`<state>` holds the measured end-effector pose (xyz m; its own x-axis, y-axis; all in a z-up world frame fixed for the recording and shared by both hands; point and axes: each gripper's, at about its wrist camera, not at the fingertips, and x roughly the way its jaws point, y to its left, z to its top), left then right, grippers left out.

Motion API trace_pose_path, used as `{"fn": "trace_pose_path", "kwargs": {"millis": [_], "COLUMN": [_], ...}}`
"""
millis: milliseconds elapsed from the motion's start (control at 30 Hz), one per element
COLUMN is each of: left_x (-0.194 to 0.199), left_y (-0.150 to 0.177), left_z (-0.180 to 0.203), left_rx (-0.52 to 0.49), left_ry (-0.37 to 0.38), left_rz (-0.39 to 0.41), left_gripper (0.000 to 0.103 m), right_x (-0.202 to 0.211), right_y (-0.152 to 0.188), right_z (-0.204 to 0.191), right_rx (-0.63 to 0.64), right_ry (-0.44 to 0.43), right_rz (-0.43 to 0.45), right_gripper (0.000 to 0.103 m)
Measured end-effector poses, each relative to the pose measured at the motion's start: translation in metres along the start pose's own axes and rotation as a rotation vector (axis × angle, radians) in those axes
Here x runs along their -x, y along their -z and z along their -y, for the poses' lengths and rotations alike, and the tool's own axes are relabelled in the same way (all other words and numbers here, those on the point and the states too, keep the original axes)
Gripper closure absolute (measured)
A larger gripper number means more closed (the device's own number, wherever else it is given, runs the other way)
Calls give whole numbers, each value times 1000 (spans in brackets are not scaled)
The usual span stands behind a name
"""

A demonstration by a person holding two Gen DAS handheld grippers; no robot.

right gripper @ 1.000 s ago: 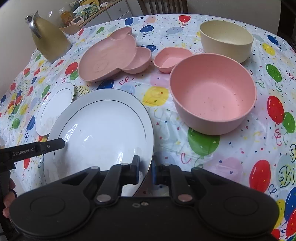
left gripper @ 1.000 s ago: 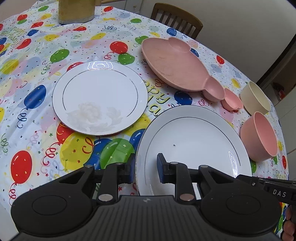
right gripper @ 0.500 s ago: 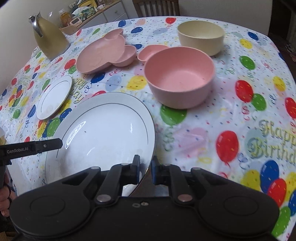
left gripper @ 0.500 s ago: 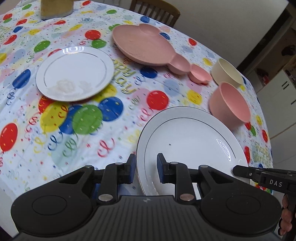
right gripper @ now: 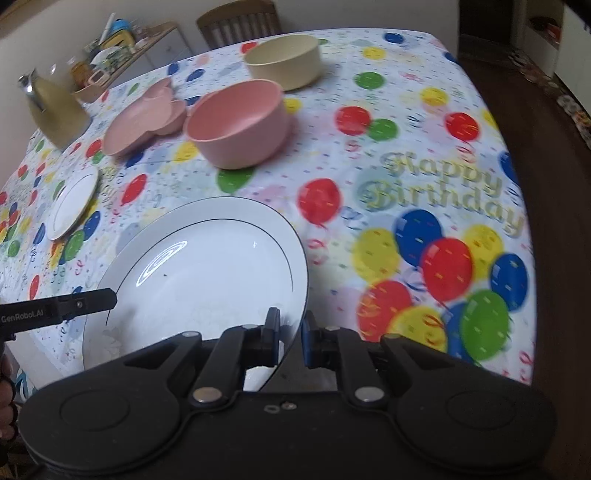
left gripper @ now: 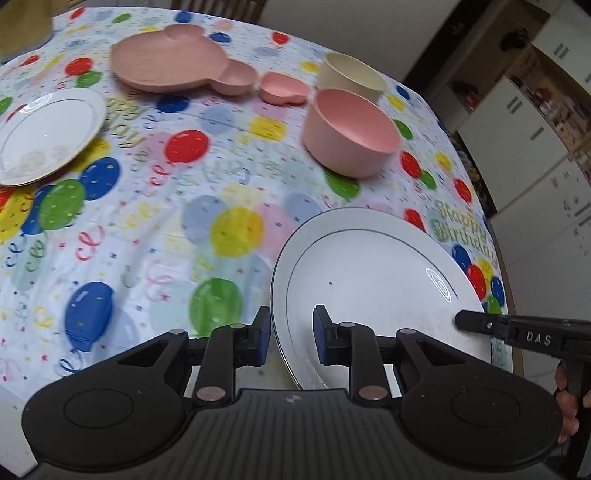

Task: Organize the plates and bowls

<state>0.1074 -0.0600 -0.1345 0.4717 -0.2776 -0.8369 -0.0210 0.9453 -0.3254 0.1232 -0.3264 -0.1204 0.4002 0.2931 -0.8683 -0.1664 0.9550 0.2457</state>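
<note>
A large white dinner plate [left gripper: 373,280] with a thin dark ring inside its rim is held over the near edge of a table, gripped from two sides. In the left wrist view it fills the 4 o'clock part of the picture and is tilted, its face turned up and toward 10 o'clock; its foreshortened long axis runs from about 7 o'clock to 1 o'clock. The left gripper [left gripper: 291,332] straddles the plate's near-left rim, one blue-padded finger under the rim and one over the face, closed narrow on it. The right gripper [right gripper: 290,334] clamps the opposite rim in the same way, seen in the right wrist view at 6 o'clock, where the plate [right gripper: 207,273] stretches toward 10 o'clock. Each gripper's finger tip shows in the other's view, resting at the plate's edge.

Beyond the plate, at 1 o'clock in the left view, a pink bowl [left gripper: 351,133] stands upright, with a cream bowl [left gripper: 351,75] just behind it. At 12 o'clock lies a small pink dish [left gripper: 284,88], just beside a pink mouse-head-shaped divided plate [left gripper: 173,61]. A small white plate [left gripper: 44,133] lies flat at 10 o'clock, well apart from the held one. All rest on a balloon-print birthday tablecloth [left gripper: 155,206]. A yellow-green jug [right gripper: 55,107] stands at 10 o'clock in the right view, and a wooden chair [right gripper: 240,22] stands behind the table at 12 o'clock.
</note>
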Motion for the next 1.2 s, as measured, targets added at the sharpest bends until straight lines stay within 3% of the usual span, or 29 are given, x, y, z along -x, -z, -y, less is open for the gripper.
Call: {"fn": "trace_pose_path", "kwargs": {"millis": [200, 567, 933, 1067, 1200], "left_x": [-6, -6, 24, 40, 57], "left_y": [9, 9, 6, 8, 6], "left_z": [12, 15, 22, 27, 33], "left_rx": [-27, -39, -71, -94, -84], "left_ry": [15, -9, -26, -18, -39], "left_rz": [-49, -58, 40, 100, 161], "left_gripper": [80, 80, 77, 71, 47], "right_x": [7, 7, 38, 52, 65], "right_y": [12, 16, 7, 6, 3], "right_z": [17, 22, 13, -2, -16], "right_rx": [-29, -50, -36, 3, 50], "right_ry": [39, 65, 69, 55, 38], "right_rz": [1, -13, 78, 127, 169], "right_gripper": [92, 91, 90, 90, 89]}}
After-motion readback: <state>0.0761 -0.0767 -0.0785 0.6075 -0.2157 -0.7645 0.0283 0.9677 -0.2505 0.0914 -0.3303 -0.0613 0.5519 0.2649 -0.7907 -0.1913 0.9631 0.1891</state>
